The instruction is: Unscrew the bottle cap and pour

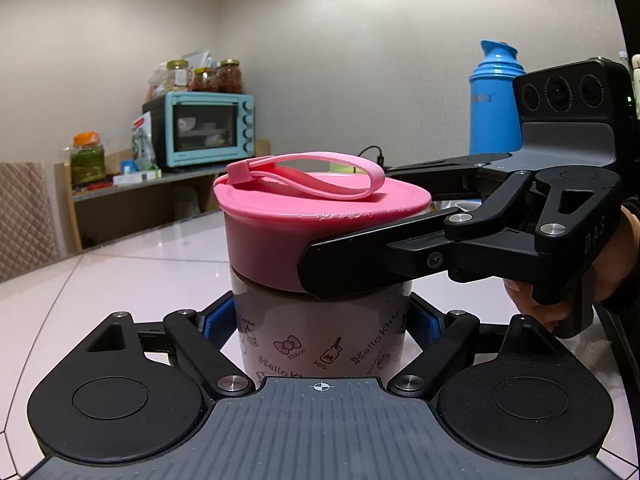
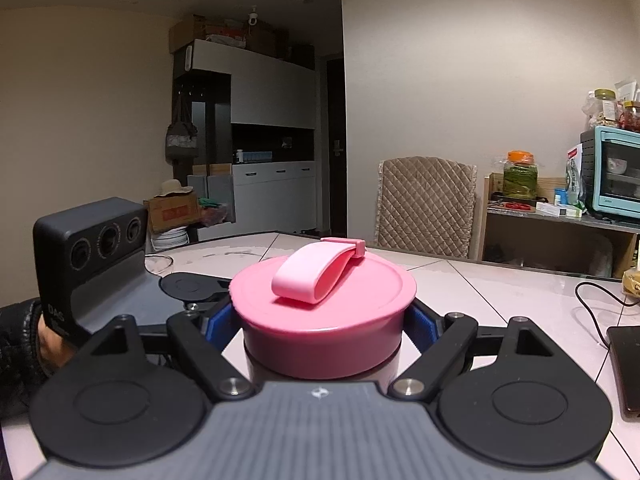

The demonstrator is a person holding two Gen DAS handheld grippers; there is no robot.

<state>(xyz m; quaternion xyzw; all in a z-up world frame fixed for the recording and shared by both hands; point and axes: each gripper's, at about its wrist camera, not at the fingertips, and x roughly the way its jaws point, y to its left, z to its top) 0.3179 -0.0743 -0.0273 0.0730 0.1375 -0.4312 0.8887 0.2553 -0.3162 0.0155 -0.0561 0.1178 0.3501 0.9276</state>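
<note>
A squat Hello Kitty bottle (image 1: 320, 340) with a wide pink screw cap (image 1: 280, 216) and a pink loop strap stands upright on the white table. My left gripper (image 1: 320, 326) is shut on the bottle's body, blue pads against both sides. My right gripper (image 2: 322, 326) comes in from the right in the left wrist view and is shut on the pink cap (image 2: 324, 308), its blue pads on the cap's sides. One right finger (image 1: 360, 268) crosses the cap's lower edge. The cap sits on the bottle.
A blue thermos (image 1: 494, 100) stands behind at the right. A black cable (image 2: 596, 308) and a dark flat device (image 2: 628, 368) lie on the table at the right. A quilted chair (image 2: 426, 204) and a shelf with a teal oven (image 1: 208, 128) stand beyond the table.
</note>
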